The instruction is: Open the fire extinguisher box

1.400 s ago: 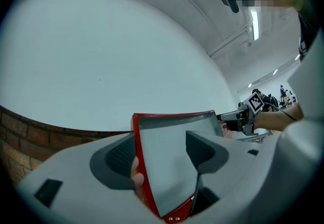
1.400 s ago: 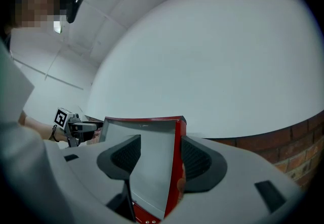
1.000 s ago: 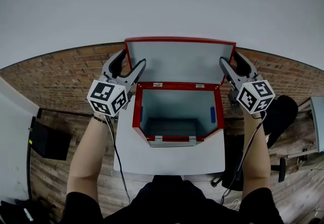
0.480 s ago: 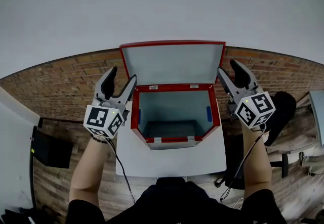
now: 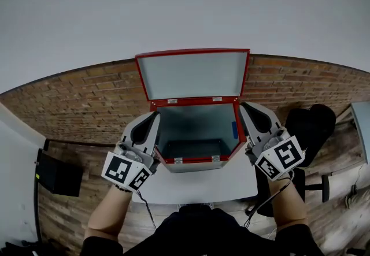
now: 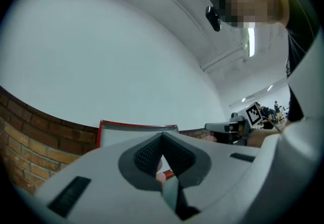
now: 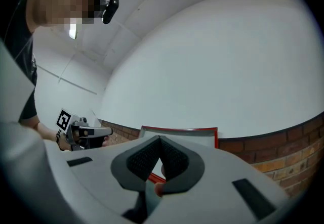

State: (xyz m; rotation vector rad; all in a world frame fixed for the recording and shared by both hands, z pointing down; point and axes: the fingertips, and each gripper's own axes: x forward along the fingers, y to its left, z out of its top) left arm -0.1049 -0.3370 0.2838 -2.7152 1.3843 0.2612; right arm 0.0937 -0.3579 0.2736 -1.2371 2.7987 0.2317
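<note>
The red fire extinguisher box [image 5: 196, 160] stands on a white stand [image 5: 196, 184] with its lid [image 5: 193, 74] raised upright against the wall. Its grey inside looks empty, with a blue tab [image 5: 234, 128] on the right wall. My left gripper [image 5: 152, 116] is beside the box's left wall, its jaws shut with nothing in them. My right gripper [image 5: 242, 107] is beside the right wall, also shut and empty. In the left gripper view the pads [image 6: 152, 153] meet in front of the lid [image 6: 126, 135], and the right gripper [image 6: 208, 127] shows beyond. The right gripper view shows the same closed pads [image 7: 174, 157] and the lid [image 7: 195, 135].
A brick band [image 5: 75, 90] runs along the wall's base under a white wall. A black case [image 5: 55, 167] sits on the wooden floor at left. At right stands a black chair [image 5: 315, 128]. A cable [image 5: 141, 200] hangs from the left gripper.
Both grippers drew back from the lid's corners and lower, to the box's sides. Their jaws went from open to shut. The lid stays raised.
</note>
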